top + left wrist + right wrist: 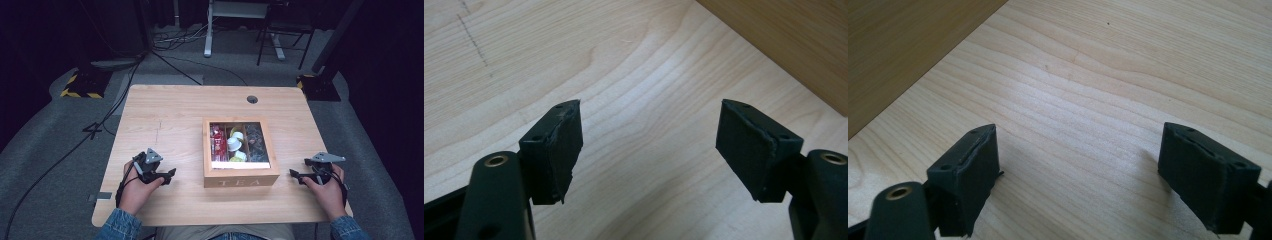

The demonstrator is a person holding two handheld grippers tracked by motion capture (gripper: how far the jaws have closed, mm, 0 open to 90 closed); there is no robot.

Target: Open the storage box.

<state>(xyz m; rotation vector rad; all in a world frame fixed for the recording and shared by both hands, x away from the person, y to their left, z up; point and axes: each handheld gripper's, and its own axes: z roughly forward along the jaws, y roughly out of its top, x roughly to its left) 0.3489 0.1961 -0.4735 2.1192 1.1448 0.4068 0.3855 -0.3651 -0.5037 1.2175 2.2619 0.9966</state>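
A square wooden tea box (240,180) with a glass lid sits on the pale wooden table (170,115), flanked by the left gripper (170,175) and right gripper (294,174), both with jaws apart and empty.

Contents of the tea box (240,176) are showing too small to identify behind its clear lid. Both gripper views are cutting the box to a bare wall (794,45) at one corner. The person's forearms are running off the near table edge.
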